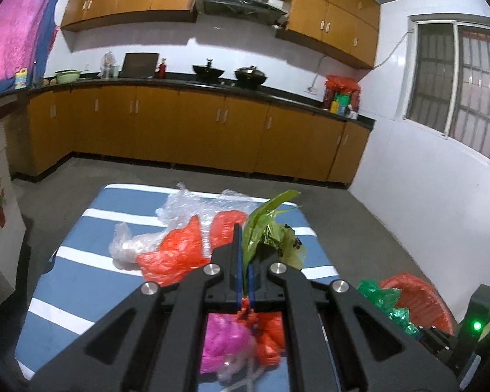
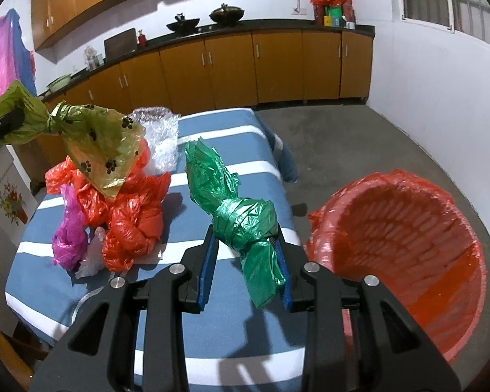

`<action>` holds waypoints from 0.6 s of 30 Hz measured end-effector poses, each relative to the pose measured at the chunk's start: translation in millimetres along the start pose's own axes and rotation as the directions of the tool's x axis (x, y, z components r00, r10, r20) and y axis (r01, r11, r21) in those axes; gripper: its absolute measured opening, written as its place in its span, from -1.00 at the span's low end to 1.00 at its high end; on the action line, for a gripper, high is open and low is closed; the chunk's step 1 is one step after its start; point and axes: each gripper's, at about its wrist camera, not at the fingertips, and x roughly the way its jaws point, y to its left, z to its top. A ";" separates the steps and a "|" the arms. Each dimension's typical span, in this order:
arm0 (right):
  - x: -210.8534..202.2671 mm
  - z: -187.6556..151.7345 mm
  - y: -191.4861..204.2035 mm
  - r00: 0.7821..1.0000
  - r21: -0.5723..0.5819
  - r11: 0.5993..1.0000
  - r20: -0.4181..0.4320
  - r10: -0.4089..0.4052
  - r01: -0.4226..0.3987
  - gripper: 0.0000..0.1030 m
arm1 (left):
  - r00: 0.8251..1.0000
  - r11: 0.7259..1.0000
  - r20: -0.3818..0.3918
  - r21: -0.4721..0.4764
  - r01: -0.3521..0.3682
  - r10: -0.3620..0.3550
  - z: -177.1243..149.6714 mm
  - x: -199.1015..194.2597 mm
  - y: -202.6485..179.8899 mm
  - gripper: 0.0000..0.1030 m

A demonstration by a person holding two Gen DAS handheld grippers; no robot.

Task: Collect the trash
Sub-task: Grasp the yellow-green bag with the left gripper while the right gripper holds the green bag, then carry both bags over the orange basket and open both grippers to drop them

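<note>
Striped table, 2 gripped bags

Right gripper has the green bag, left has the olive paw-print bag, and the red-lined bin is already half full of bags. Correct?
Not quite. In the right wrist view the red-lined bin holds no bags. The rest stands: the right gripper grips the green bag, and the left gripper pinches the olive paw-print bag.

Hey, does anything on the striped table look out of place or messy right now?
Yes. Crumpled red bags, a pink bag and clear bubble wrap lie in a loose heap on the striped table rather than in the red-lined bin beside it.
</note>
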 end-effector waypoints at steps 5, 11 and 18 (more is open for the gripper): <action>-19.3 -1.5 -22.9 0.999 0.034 0.998 0.022 -0.045 0.044 -0.35 | 0.997 0.997 -0.011 0.019 0.072 -0.072 -3.1 -6.3 -25.6 -0.92; -44.2 -8.7 -62.6 0.992 0.102 0.988 0.027 -0.122 0.119 -0.35 | 0.984 0.985 -0.058 0.017 0.172 -0.171 -17.6 -2.2 -64.0 -0.92; -68.7 -20.3 -108.0 0.978 0.190 0.961 0.020 -0.208 0.201 -0.35 | 0.956 0.961 -0.117 0.025 0.275 -0.270 -38.8 9.8 -112.4 -0.92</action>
